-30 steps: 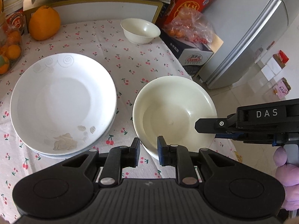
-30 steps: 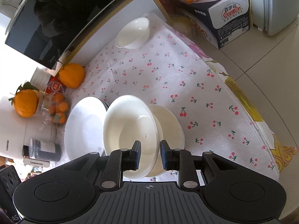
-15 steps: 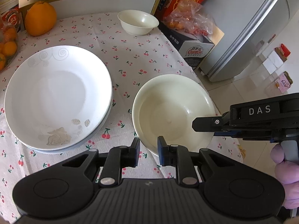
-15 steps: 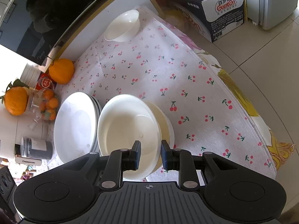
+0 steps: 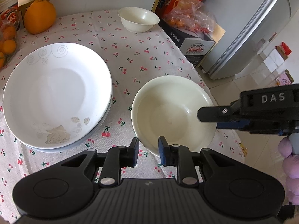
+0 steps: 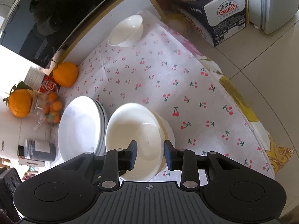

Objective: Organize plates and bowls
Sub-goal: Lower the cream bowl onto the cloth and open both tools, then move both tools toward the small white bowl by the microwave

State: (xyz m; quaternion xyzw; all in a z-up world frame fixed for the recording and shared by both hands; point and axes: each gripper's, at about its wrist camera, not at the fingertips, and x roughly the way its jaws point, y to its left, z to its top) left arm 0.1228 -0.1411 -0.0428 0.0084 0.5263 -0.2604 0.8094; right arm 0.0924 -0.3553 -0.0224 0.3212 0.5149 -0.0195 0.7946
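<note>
Presently: cream bowl (image 6: 134, 140) being released.
Right gripper (image 6: 150, 155) jaws are opening astride its near rim; left gripper (image 5: 148, 153) is seen narrowly parted, empty.

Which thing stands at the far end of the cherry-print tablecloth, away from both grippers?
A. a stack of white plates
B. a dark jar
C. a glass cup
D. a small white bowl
D: the small white bowl stands alone at the cloth's far end, beyond the stack of plates.
</note>
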